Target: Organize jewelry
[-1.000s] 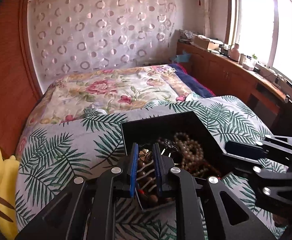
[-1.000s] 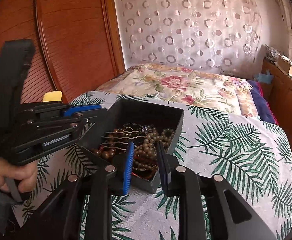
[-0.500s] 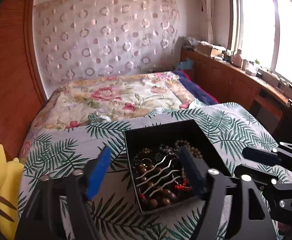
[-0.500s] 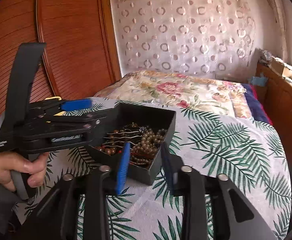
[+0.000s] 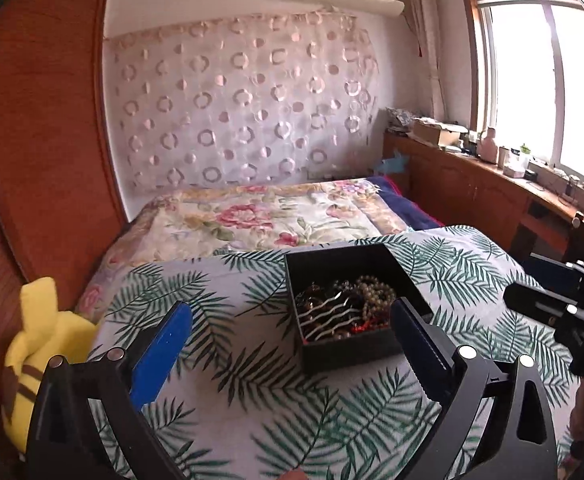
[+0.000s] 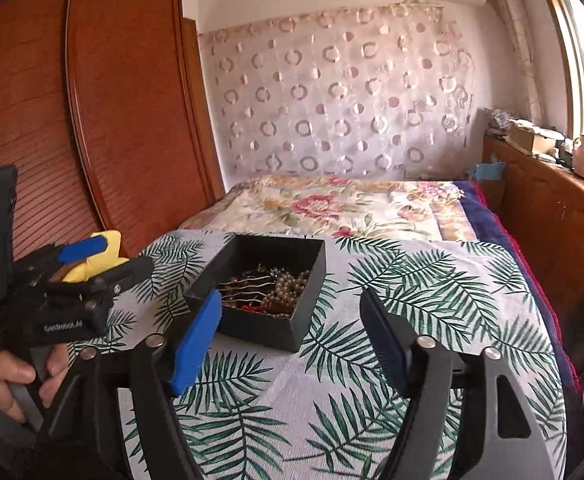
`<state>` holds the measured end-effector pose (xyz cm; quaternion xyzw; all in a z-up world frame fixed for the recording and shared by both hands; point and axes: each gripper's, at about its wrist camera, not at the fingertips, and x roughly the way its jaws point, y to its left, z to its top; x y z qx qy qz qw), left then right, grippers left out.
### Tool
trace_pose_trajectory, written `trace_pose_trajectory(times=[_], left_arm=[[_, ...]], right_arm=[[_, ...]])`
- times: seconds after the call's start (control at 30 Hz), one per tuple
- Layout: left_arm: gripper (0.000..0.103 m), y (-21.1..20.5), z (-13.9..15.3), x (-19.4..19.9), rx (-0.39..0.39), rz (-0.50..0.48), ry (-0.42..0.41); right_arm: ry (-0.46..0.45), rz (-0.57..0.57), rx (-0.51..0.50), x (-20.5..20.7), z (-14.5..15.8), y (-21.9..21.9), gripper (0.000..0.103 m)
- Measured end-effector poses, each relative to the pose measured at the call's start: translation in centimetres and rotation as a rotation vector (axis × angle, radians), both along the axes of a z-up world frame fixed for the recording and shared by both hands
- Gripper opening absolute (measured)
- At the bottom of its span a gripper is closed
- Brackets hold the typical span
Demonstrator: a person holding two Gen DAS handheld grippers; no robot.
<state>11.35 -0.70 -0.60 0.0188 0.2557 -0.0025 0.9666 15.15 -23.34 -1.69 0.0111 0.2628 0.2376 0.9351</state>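
Note:
A black open box (image 5: 344,350) (image 6: 269,330) sits on a palm-leaf cloth. It holds tangled jewelry (image 5: 344,308) (image 6: 267,292): bead strings, a wavy silver piece, a bit of red. My left gripper (image 5: 292,320) is open and empty, raised and drawn back in front of the box; it also shows at the left of the right wrist view (image 6: 103,264). My right gripper (image 6: 292,304) is open and empty, drawn back on the box's near right side; it also shows at the right edge of the left wrist view (image 5: 548,284).
The palm-leaf cloth (image 5: 219,364) (image 6: 412,292) covers a surface at the foot of a floral bed (image 5: 259,220). A yellow plush toy (image 5: 31,364) lies at the left edge. A wooden wardrobe (image 6: 91,120) stands left, a wooden counter (image 5: 492,184) under the window right.
Both grippers have opened wide and pulled up and back from the box. The left one was nearly shut just over the jewelry a second ago. The box has not moved.

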Motion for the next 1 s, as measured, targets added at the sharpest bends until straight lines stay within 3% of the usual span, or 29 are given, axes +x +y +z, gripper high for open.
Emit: trace_pose_trajectory(times=[0.13, 0.2, 0.4, 1.0], left_arm=[[0.095, 0.1, 0.2, -1.8, -0.009, 0.005, -0.004], [0.095, 0.2, 0.1, -2.7, -0.02, 0.006, 0.0], [0.095, 0.6, -0.9, -4.3, -0.031, 0.022, 0.025], [0.095, 0.9, -1.0, -6.2, -0.043, 0.034, 0.006]], right_arm=[[-0.016, -0.016, 0.0, -1.1, 0.2, -0.4, 0.077], [-0.02, -0.034, -0.002, -1.7, 0.2, -0.7, 0.09], [-0.034, -0.086, -0.012, -3.1, -0.2, -1.4, 0.1], [-0.029, -0.128, -0.024, -3.8, -1.4, -2.2, 0.1]])
